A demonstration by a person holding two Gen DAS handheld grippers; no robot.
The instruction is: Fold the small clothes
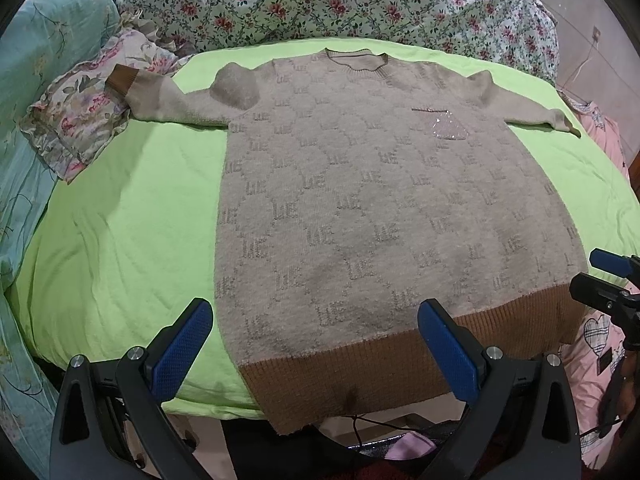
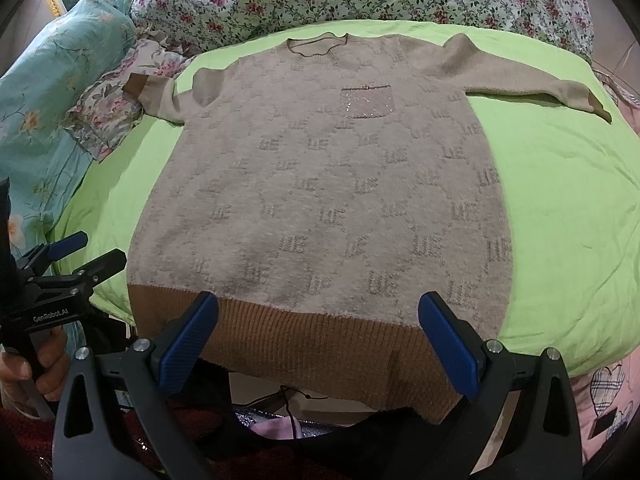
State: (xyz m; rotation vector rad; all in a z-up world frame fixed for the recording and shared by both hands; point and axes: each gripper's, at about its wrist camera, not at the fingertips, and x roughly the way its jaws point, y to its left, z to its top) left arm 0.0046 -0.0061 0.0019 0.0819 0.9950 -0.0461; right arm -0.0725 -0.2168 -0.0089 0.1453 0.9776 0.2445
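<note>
So the beige sweater point(image 1: 360, 200) is laid flat, front up, on the lime green sheet point(image 1: 120, 240) on the bed, sleeves spread out, its brown hem point(image 2: 320, 340) hanging a bit over the near edge. Left tongs point(image 1: 316, 344) and right tongs point(image 2: 320, 340) both sit wide open just above that hem, gripping nothing. Floral quilt point(image 1: 320, 0) is bunched behind the collar.

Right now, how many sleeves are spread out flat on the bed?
2. The left sleeve reaches onto the floral pillow; the right sleeve lies on the green sheet. Neither is folded in yet.
</note>
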